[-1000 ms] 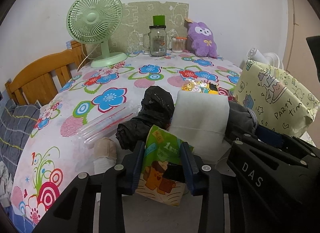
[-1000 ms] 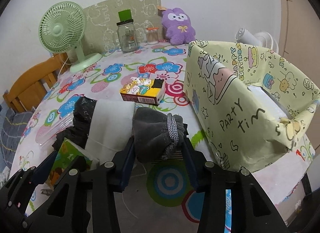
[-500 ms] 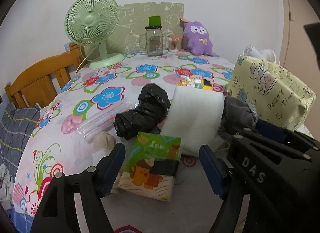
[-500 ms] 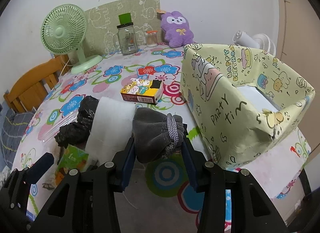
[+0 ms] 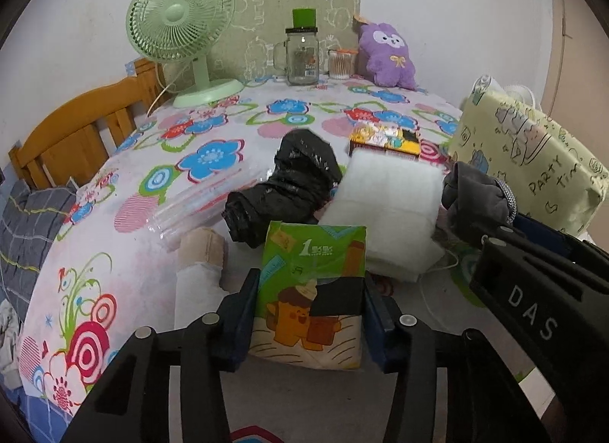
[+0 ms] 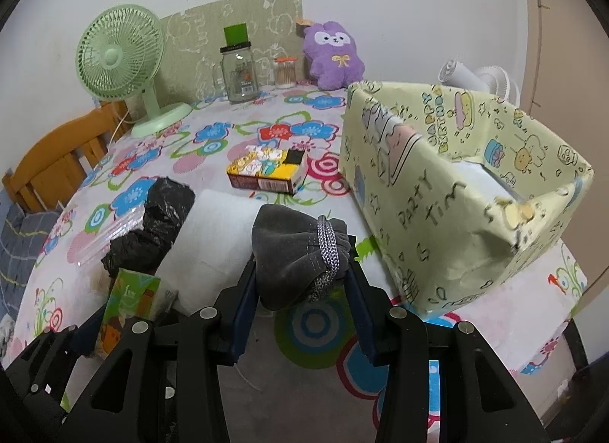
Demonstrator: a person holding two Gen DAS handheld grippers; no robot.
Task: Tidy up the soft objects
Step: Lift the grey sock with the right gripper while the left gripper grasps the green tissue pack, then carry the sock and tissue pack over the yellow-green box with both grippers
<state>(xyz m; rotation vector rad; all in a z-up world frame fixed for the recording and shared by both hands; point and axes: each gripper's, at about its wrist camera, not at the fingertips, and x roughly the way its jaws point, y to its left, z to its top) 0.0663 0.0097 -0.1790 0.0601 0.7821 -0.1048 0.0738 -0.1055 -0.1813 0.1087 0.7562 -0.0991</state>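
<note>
My left gripper [image 5: 310, 313] is shut on a green tissue pack [image 5: 310, 290] with a cartoon print, held just above the table's near edge; the pack also shows in the right wrist view [image 6: 129, 306]. My right gripper [image 6: 302, 287] is shut on a grey drawstring pouch [image 6: 297, 252], seen from the left wrist too [image 5: 475, 191], lifted beside the yellow "party time" box [image 6: 449, 191]. A white folded pad [image 5: 388, 210], a black plastic bag [image 5: 289, 184] and a beige-and-white sock [image 5: 200, 264] lie on the floral tablecloth [image 5: 160, 161].
A small colourful carton [image 6: 266, 172] lies mid-table. At the back stand a green fan [image 5: 182, 39], a glass jar [image 5: 302, 54], a cotton-swab cup [image 5: 340, 64] and a purple plush [image 5: 388, 56]. A clear plastic sleeve [image 5: 190, 207] lies left. A wooden chair [image 5: 76, 130] stands left.
My left gripper opened off the tissue pack half a second ago, then closed on it again lower down. My right gripper lifted the pouch slightly.
</note>
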